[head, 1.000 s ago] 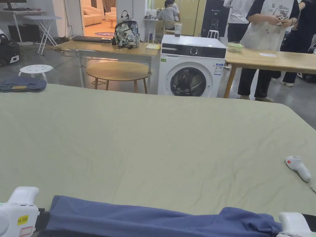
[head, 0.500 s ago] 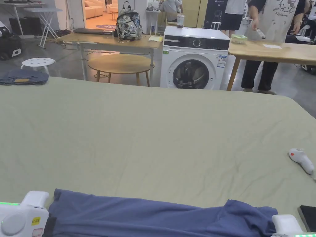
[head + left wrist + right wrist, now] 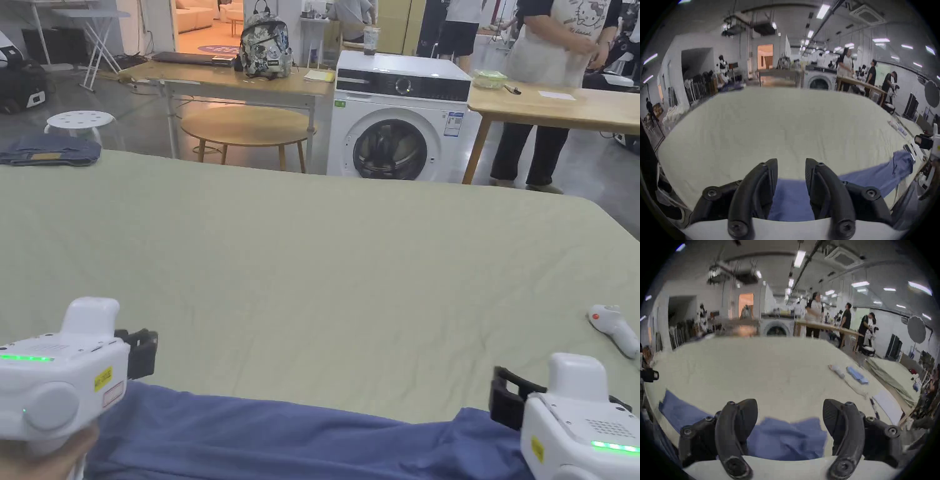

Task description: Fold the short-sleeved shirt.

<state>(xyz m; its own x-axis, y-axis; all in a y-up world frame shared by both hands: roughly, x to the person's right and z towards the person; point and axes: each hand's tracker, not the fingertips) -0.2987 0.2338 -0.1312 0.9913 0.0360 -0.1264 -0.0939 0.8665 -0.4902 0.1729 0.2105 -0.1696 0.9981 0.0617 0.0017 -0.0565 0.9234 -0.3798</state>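
Green sheeting covers the bench (image 3: 350, 262), the blue shirt (image 3: 300, 444) along its near edge. Both grippers, left gripper (image 3: 791, 175) and right gripper (image 3: 790, 413), have lifted off the cloth, jaws apart and empty. Judging so, they've released it, ready to re-grasp.

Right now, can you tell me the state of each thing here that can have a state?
left gripper: open, holding nothing, above the shirt.
right gripper: open wide, holding nothing.
blue short-sleeved shirt: lying bunched along the near edge of the bed, not folded.
washing machine: door closed.
white controller: lying on the green sheet, untouched.
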